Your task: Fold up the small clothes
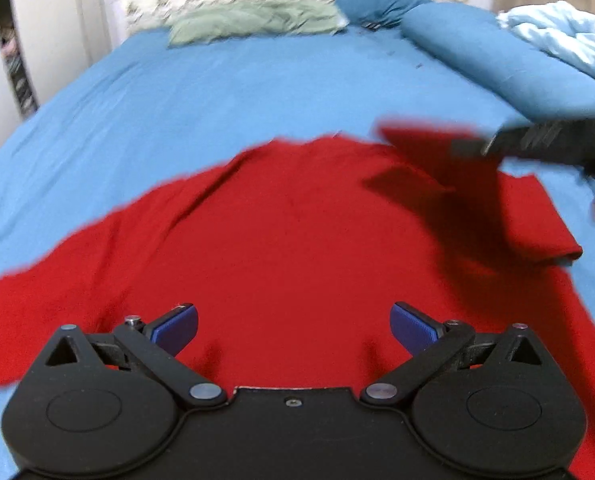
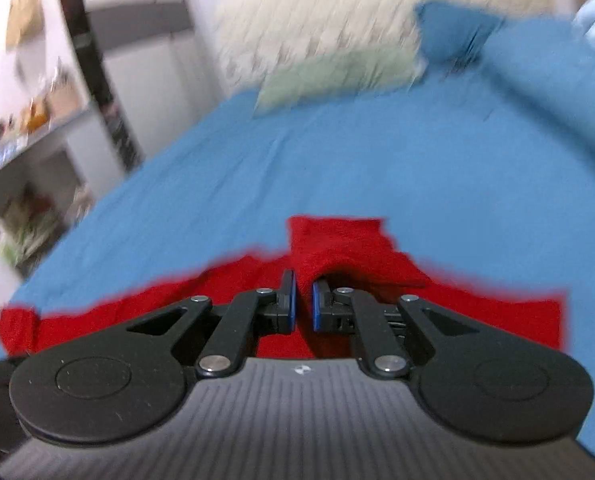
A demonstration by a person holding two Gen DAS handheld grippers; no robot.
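Across bed sheet (image 1: 257, 80), red shirt (image 1: 289, 240) lies crosswise (blurred).

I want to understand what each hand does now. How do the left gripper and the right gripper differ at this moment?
The left gripper has its jaws wide open and holds nothing; the right gripper has its jaws closed on a fold of the red garment. The left gripper hovers above the garment's flat middle; the right gripper lifts cloth at the garment's right side. Both have blue pads and point toward the head of the blue bed.
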